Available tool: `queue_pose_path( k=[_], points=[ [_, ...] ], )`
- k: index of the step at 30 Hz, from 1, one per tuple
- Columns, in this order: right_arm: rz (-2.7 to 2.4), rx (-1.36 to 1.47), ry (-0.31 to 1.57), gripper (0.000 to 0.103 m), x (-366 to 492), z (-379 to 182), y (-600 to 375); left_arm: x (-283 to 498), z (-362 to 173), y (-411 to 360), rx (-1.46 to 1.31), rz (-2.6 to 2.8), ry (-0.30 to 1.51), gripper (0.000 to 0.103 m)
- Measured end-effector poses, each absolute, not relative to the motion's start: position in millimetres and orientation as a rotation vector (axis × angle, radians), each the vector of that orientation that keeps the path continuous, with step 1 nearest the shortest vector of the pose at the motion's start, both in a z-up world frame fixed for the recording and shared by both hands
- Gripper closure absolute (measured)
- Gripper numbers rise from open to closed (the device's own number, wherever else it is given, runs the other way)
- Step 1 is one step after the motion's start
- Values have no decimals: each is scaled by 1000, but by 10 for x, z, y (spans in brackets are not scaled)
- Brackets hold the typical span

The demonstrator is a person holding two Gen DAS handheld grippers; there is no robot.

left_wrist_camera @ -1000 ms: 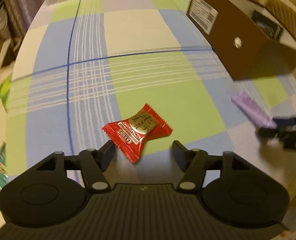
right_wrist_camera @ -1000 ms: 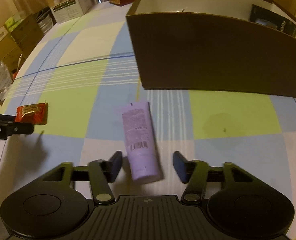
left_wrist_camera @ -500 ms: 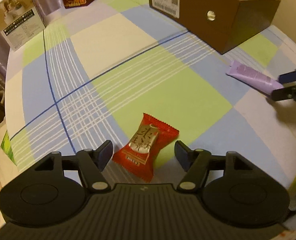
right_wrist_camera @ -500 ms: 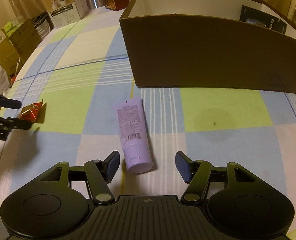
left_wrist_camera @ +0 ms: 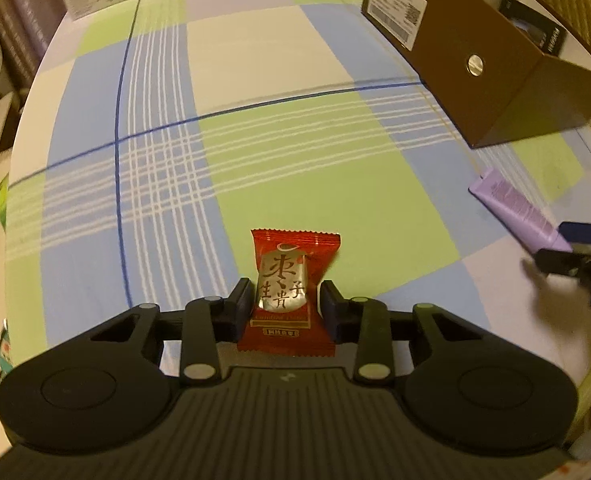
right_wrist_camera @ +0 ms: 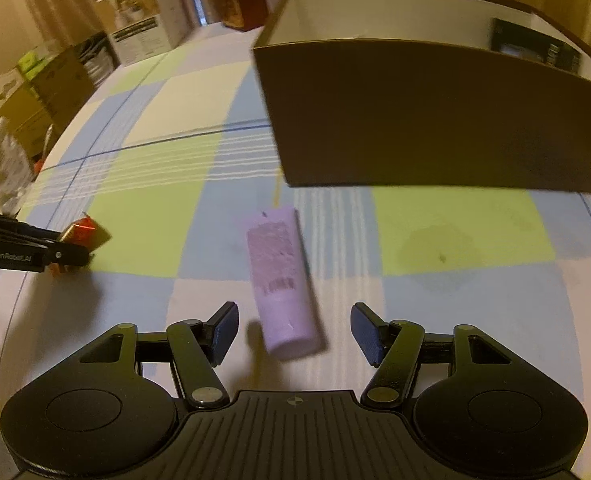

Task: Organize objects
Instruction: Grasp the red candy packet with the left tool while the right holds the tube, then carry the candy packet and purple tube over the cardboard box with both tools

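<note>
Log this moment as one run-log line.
left gripper: shut on red candy packet | right gripper: open around purple tube

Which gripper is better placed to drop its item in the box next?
Left. The left gripper is shut on the red candy packet; the right gripper is open around the purple tube.

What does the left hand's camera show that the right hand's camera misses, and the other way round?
Only the left camera shows the printed front of the red candy packet and the white label on the brown box's end. Only the right camera shows the box's pale inside and a stain on the checked cloth. Both show the packet, the purple tube and the brown box.
</note>
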State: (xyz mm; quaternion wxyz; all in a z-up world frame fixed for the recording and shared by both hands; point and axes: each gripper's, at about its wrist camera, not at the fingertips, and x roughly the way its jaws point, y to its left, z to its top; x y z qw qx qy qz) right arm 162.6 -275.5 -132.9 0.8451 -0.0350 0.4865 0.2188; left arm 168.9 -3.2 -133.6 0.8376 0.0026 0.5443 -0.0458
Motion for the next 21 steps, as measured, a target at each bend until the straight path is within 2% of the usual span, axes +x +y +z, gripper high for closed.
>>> queue_pose_path(
  k=[6, 8, 11, 21],
  points=[
    [522, -148, 1012, 45, 1751, -1417, -2543, 1727, -1320, -164, -18, -60, 1176, 71],
    [544, -170, 1002, 52, 1760, -1428, -2488, 1742, -1317, -206, -21, -57, 1181, 71],
    [569, -249, 972, 70, 1721, -1444, -2394, 1735, -1317, -282, -16, -58, 1184, 71],
    [618, -275, 972, 72, 1599, -1468, -2414, 1716, -1315, -450, -11, -76, 1187, 72]
  ],
)
